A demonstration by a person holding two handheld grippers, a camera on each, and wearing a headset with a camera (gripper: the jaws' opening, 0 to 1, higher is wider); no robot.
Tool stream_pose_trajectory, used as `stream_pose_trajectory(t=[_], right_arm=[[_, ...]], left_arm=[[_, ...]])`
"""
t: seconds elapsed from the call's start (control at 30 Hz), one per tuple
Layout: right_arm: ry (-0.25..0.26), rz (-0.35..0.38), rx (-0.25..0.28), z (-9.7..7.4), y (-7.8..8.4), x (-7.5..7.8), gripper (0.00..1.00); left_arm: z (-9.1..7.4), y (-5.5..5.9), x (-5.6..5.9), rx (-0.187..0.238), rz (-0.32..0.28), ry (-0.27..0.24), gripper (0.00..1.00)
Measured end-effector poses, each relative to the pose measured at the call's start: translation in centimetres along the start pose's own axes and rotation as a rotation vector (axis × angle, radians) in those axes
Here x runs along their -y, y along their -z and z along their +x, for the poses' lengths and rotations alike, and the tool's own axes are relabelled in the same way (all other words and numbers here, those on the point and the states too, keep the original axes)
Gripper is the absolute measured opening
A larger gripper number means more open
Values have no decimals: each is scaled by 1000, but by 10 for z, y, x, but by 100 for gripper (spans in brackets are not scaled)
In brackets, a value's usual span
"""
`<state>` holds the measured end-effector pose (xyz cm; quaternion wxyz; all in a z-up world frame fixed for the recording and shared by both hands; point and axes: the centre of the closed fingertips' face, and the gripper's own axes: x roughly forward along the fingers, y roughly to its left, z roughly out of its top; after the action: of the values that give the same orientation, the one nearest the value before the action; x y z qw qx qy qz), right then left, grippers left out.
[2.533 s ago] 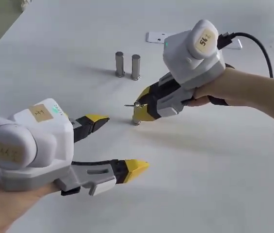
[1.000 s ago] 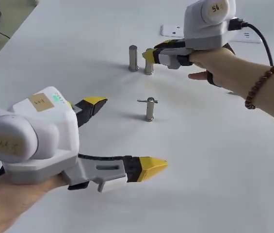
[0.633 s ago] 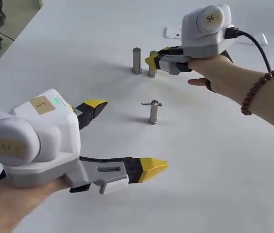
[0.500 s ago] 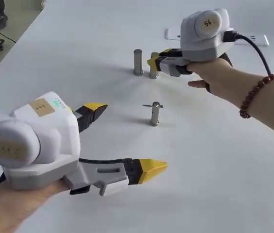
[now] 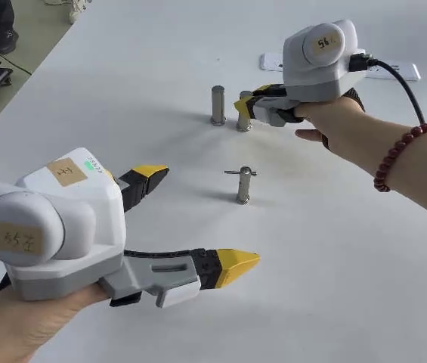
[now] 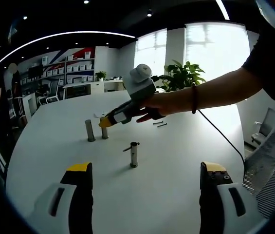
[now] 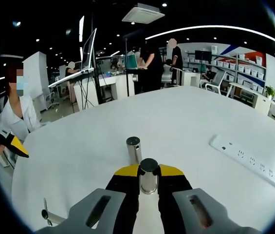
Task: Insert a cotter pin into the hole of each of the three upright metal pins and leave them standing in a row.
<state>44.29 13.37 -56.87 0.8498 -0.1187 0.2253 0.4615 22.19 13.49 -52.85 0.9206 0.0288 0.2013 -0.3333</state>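
Right gripper (image 5: 245, 107): your jaws clamp the far pin (image 5: 243, 125), upright.
Left gripper (image 5: 199, 217): your jaws spread wide, near left.
Bare pin (image 5: 218, 104): upright, just left of it.
Fitted pin (image 5: 243, 187): nearer, upright, cotter pin (image 5: 237, 172) through its top.

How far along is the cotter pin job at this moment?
Done: one upright pin carries a cotter pin. In hand: the right tool is closed on a second, bare pin. Left: that pin and the third pin need cotter pins; the left tool is open, empty.
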Motion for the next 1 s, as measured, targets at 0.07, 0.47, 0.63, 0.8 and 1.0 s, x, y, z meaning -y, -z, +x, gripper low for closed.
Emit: stream_pose_trajectory(t=[0.07,0.47,0.63,0.8,1.0], right_arm=[[-3,-2,-6,-5,3,-3,8],[42,-6,-6,-44,14,-5,8],[60,-15,-8,-63,22,-6,8],[61,-20,-12,-81,29,-16,8],[71,-29,-12,-103,36,-29,8]], left_arm=[[-1,0,-2,-5,8,-7,91],[0,-6,0,19,-22,-18,88],[2,-7,3,23,-21,-12,87],[4,-6,6,16,-25,-9,86],[3,-8,8,18,-21,-8,86]])
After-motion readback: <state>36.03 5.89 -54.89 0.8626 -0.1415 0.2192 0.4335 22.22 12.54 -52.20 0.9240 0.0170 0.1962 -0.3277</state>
